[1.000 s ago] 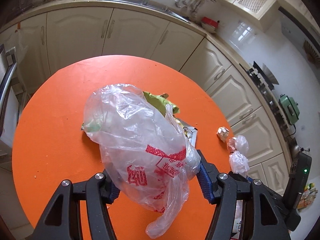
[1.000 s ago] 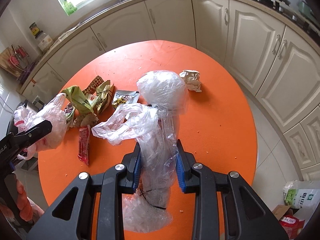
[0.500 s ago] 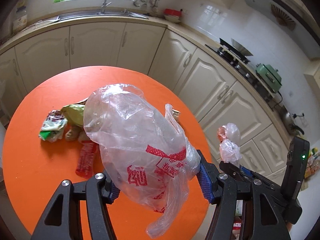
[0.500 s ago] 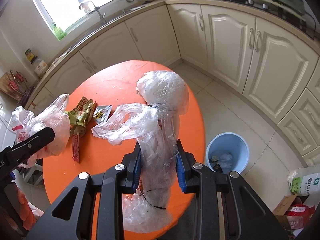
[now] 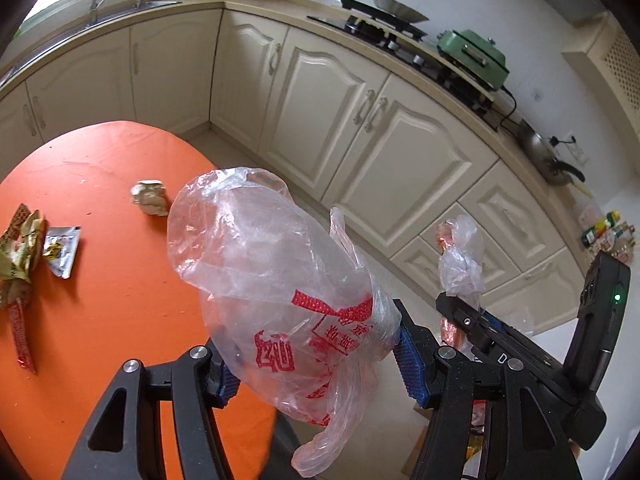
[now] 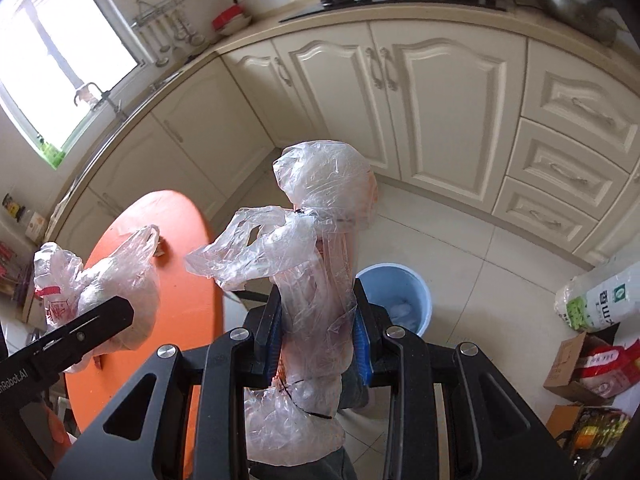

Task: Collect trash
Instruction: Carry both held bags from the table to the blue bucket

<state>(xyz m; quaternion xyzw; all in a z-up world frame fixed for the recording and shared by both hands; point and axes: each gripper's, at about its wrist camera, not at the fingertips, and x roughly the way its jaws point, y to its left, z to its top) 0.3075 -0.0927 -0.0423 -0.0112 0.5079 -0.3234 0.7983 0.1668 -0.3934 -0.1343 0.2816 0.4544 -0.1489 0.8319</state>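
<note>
Left wrist view: left claw (image 5: 316, 364) clamps a crumpled clear bag with red print (image 5: 280, 288); right claw (image 6: 318, 340) grips a knotted clear bag (image 6: 320, 248).

both grippers, left (image 5: 316, 364) and right (image 6: 318, 340), clamped, pointing steeply down.

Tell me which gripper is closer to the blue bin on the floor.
Right. The right gripper holds its bag just beside the blue bin; the left gripper is farther, over the orange table.
</note>
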